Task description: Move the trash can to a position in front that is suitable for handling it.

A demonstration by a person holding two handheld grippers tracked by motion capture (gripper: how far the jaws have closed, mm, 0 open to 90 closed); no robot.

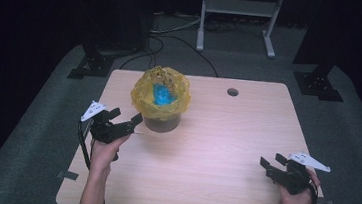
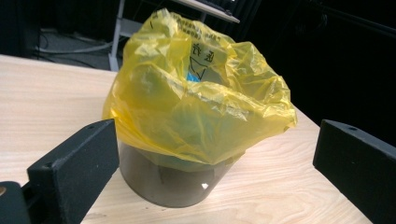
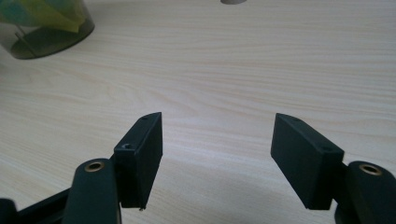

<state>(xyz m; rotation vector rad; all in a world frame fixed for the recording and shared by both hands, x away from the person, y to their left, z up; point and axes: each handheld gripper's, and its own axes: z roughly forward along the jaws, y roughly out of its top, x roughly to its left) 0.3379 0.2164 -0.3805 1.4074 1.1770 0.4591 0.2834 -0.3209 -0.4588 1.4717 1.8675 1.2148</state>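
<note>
A dark, translucent round bin [image 1: 161, 121] stands upright at the upper left of the table, lined with a crumpled yellow bag [image 1: 160, 94] folded over its rim, something blue [image 1: 161, 94] inside.

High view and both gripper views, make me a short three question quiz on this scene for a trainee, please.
1. True or false: the left gripper is shut on the crinkled yellow plastic bag.
2. What does that bag line? A) a dark round translucent bin B) a cardboard box C) a metal tray
3. Fill in: the right gripper is near the table's ____ edge.

Key: 1. False; its fingers stand apart, short of the bag. 2. A, the dark round translucent bin. 3. Right, over the light wooden table.
</note>
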